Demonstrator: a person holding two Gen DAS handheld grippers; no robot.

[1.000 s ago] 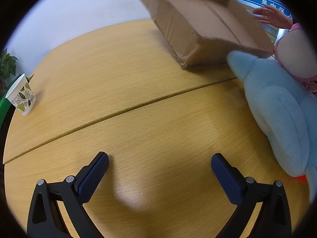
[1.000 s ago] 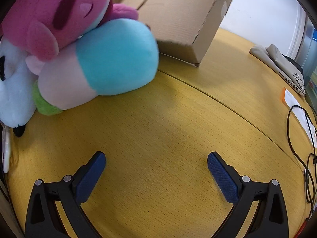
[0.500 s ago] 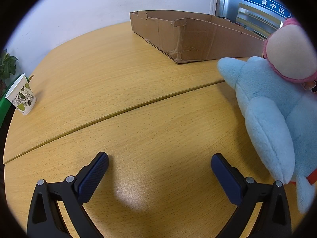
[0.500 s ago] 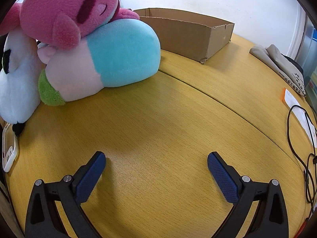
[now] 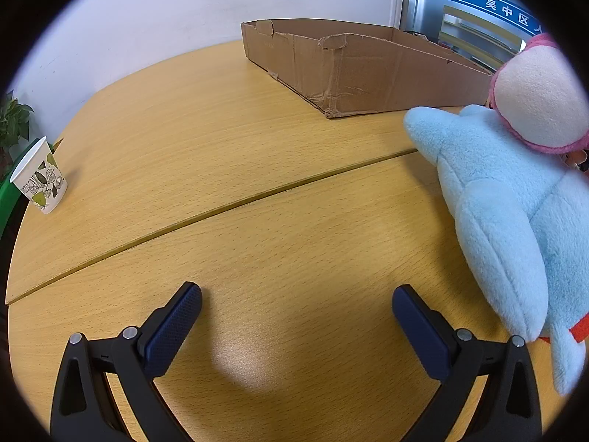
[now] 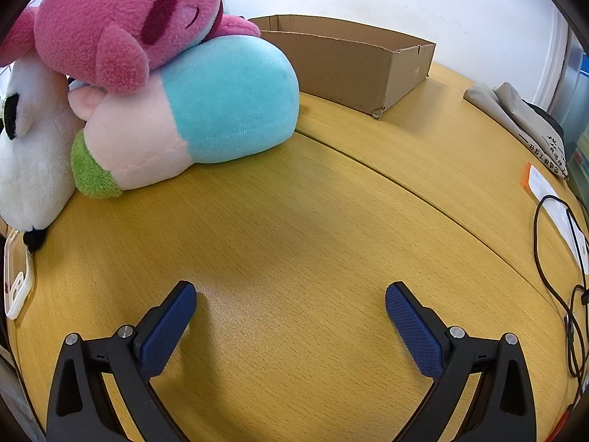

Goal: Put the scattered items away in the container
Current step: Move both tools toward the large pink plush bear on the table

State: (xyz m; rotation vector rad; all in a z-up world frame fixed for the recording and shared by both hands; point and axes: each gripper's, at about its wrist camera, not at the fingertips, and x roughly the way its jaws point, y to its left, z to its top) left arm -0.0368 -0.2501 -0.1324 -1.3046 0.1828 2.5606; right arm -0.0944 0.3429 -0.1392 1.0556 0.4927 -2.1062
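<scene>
A shallow open cardboard box stands at the far side of the wooden table; it also shows in the right wrist view. Plush toys lie piled near it: a pale blue plush with a pink-rimmed plush behind it. In the right wrist view a pink plush lies on a turquoise-and-pink plush, beside a white panda plush. My left gripper is open and empty above the table, left of the blue plush. My right gripper is open and empty, right of the pile.
A leaf-printed paper cup stands at the table's left edge by a plant. At the right lie a grey cloth, papers and a black cable. A white phone case lies at the left edge.
A person's hands set the tilted cardboard box down flat on the table and withdrew. The plush pile shifted slightly. Both grippers stayed still and open.
</scene>
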